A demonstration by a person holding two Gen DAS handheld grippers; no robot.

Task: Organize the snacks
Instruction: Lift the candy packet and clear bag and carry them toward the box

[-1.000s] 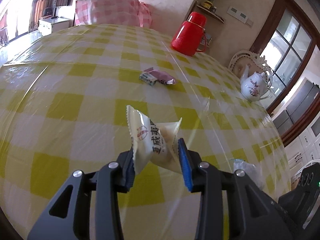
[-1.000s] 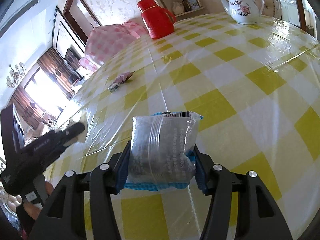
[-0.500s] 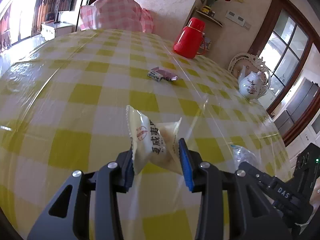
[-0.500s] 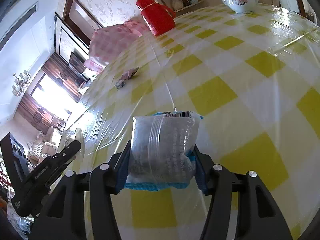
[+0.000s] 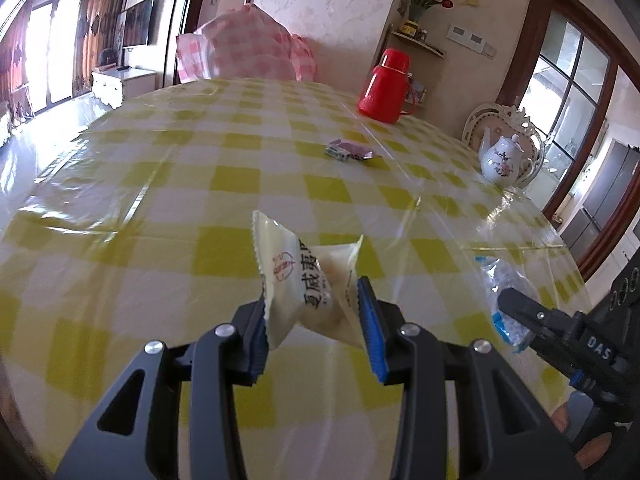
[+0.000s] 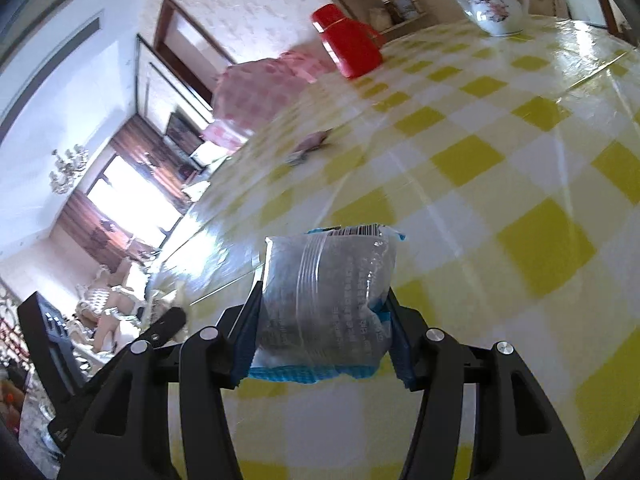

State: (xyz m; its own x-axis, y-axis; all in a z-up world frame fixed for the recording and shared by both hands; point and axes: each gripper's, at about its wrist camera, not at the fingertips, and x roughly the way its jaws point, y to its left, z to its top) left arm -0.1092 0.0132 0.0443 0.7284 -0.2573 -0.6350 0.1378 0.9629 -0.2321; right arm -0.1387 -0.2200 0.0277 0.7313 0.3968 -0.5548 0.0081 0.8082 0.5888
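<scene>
Left tool (image 5: 312, 316) is clamped on a cream, pillow-shaped plastic snack packet with red logo and dark lettering (image 5: 304, 280); the blue pads pinch its lower half, and the crimped ends flare above. Long axis runs slantwise, upper left to lower right.

Right tool (image 6: 324, 312) is clamped on a clear, blue-edged plastic snack pouch (image 6: 326, 300), held upright, barcode end pointing away.

Both are carried above the yellow-checked, plastic-covered bench (image 5: 160, 200), on the near side from the red thermos jug (image 5: 384, 88); a small purple wrapped snack (image 5: 352, 151) lies between.

Judgement: both packets are light, soft, crinkly and slippery. Contents may crush. Grip mid-body, lightly.
</scene>
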